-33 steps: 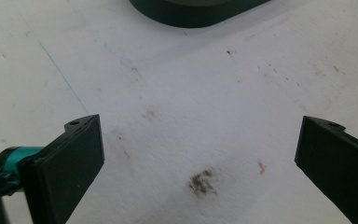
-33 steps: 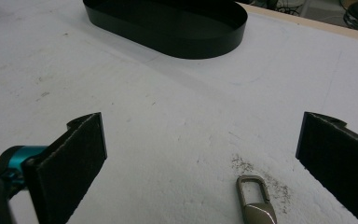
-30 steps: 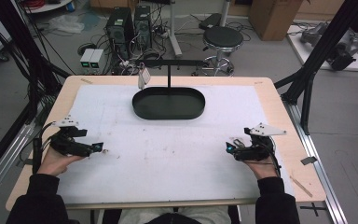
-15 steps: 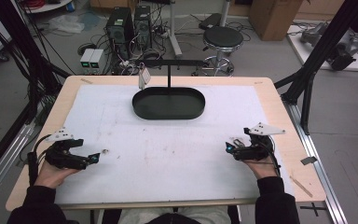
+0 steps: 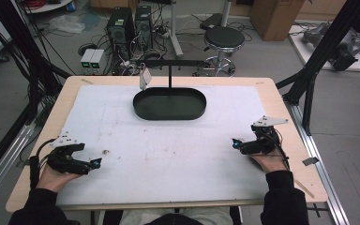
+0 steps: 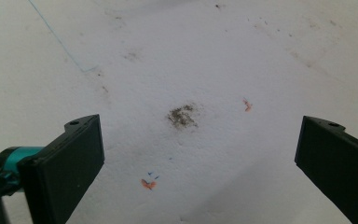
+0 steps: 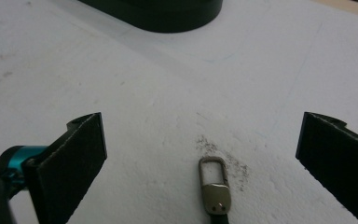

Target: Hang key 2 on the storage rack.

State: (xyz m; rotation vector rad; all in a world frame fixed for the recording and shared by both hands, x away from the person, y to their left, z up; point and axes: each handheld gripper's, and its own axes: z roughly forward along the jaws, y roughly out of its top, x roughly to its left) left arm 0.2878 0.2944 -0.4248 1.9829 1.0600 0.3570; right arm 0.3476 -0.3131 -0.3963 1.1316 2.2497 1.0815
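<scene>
Since the earlier frames the left gripper (image 5: 93,163) has been drawing back toward the near-left corner, and it is now lying low by the person's edge, while the right gripper (image 5: 235,143) is staying where it was near the right edge. Across the wooden surface (image 5: 281,101) a white sheet (image 5: 122,117) is spreading almost from edge to edge, leaving a bare wood border on every side, and the wide middle stretch between the two grippers is lying open. At the far centre a black oval tray (image 5: 168,104) is sitting on the sheet, with a thin black T-shaped stand (image 5: 170,75) rising from it and a small pale tag (image 5: 144,78) hanging from the left end of the crossbar. Both grippers are resting well apart from the tray and from each other. In the left gripper view the jaws are standing wide apart over bare sheet, framing a brownish smudge (image 6: 182,115) and a few small orange marks (image 6: 148,184). In the right gripper view the jaws are likewise gaping wide and clasping nothing; between them, close to the camera, a small metal clasp (image 7: 214,184) is lying flat on the sheet, its dull brass-grey rectangular loop pointing away toward the tray, its solid lower plate showing one tiny dot, and a dark strap (image 7: 219,218) running off the bottom edge beneath it.
</scene>
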